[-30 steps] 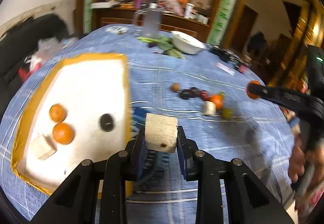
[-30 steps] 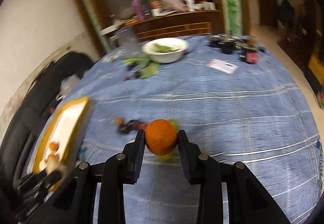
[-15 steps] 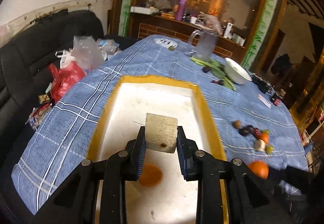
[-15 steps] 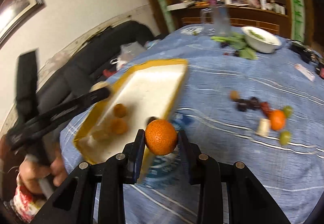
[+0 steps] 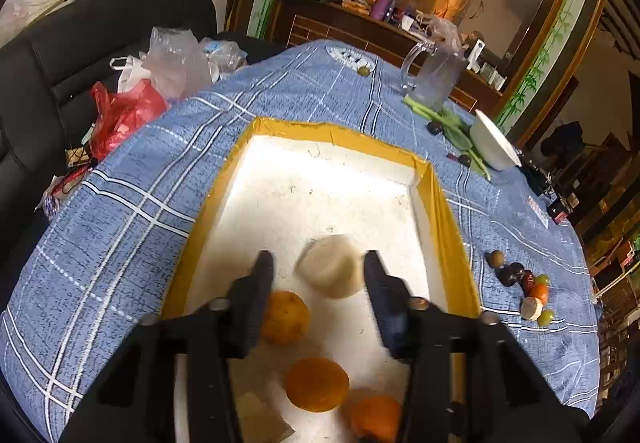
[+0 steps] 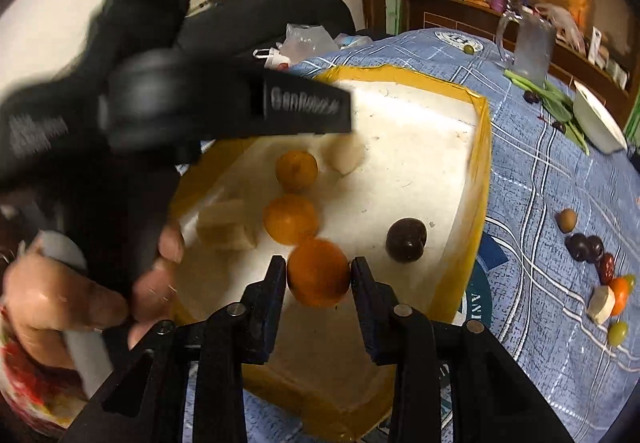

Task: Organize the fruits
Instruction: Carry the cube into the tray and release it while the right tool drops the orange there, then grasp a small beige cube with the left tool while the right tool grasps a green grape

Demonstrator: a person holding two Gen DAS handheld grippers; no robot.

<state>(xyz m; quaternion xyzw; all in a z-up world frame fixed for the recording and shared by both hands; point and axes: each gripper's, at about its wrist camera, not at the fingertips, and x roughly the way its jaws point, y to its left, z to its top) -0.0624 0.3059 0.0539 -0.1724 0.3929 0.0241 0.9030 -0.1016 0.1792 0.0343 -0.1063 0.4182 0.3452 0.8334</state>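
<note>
A white tray with a yellow rim (image 5: 438, 199) (image 6: 482, 163) lies on the blue checked tablecloth. My left gripper (image 5: 318, 273) is open over the tray; a pale fruit chunk (image 5: 331, 266) (image 6: 345, 157) sits blurred between its spread fingers, free of them. Two oranges (image 5: 285, 317) (image 5: 317, 383) lie below it in the tray. My right gripper (image 6: 319, 273) is shut on an orange (image 6: 319, 271) and holds it over the tray's near end; it also shows in the left wrist view (image 5: 376, 417). A dark plum (image 6: 406, 239) and another pale chunk (image 6: 224, 229) lie in the tray.
Several loose fruits (image 5: 524, 289) (image 6: 600, 275) lie on the cloth right of the tray. A white bowl (image 5: 494, 147), greens and a clear jug (image 5: 436, 81) stand at the table's far side. Plastic bags (image 5: 132, 99) lie on a black sofa to the left.
My left gripper has opened and let go of the pale chunk, which now lies in the tray. My right gripper has carried its orange from beside the tray to over it.
</note>
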